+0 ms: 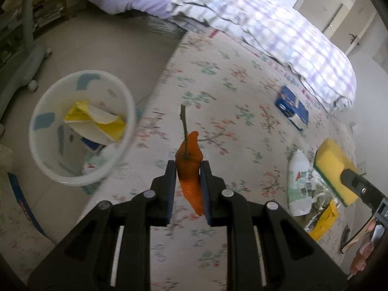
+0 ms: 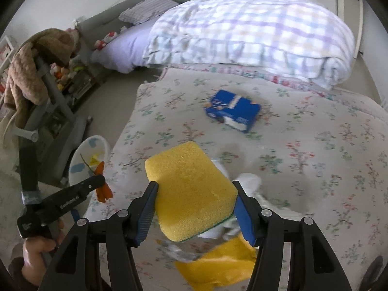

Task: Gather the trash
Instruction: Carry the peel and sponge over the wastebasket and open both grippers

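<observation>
The floral-patterned bed cover (image 1: 242,92) fills mid-frame. At left stands the white round plastic bin (image 1: 48,169), holding yellow scraps. Lower centre, the right gripper (image 2: 194,201) is clamped on a yellow rectangular sponge (image 2: 191,194); the left gripper (image 1: 188,177) pinches an orange stemmed pepper (image 1: 189,165).

Bin (image 1: 80,128) left of bed (image 1: 218,101), box (image 1: 292,108) seemingly mid-bed

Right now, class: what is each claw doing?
Left claw: closed on the orange stemmed pepper.
Right claw: closed on the yellow rectangular foam sponge.
</observation>
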`<state>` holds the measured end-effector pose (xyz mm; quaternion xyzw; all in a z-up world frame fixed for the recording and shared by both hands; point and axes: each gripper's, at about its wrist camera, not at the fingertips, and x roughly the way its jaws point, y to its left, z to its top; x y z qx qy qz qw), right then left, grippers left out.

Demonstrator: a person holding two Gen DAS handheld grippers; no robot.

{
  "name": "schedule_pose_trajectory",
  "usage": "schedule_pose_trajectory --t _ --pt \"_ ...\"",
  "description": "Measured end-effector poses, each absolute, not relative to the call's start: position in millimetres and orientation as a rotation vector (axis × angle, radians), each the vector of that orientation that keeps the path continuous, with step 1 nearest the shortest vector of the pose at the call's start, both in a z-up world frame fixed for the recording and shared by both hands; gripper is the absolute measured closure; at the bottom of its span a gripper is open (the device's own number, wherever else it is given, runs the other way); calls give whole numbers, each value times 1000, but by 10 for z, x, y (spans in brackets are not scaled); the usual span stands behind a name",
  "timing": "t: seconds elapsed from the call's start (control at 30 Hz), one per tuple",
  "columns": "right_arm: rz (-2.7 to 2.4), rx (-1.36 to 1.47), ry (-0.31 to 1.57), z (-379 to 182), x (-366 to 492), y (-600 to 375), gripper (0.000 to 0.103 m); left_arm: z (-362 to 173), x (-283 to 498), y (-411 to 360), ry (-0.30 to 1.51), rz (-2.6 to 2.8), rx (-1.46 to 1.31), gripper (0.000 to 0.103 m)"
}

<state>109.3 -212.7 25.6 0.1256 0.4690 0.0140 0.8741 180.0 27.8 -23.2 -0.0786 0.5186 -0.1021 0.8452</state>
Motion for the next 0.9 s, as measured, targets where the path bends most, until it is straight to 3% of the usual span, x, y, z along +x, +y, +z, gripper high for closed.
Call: schedule_pose_trajectory --t 0.83,0.87,0.9 --pt "183 193 1003 -25 1497 -968 42 -349 1972 1539 1060 11 -168 81" --pt "189 195 1002 -29 1509 -930 42 -356 1973 1572 1066 26 -173 77" --pt "194 197 1001 -30 1515 -898 42 -355 1975 1595 1072 35 -180 65"
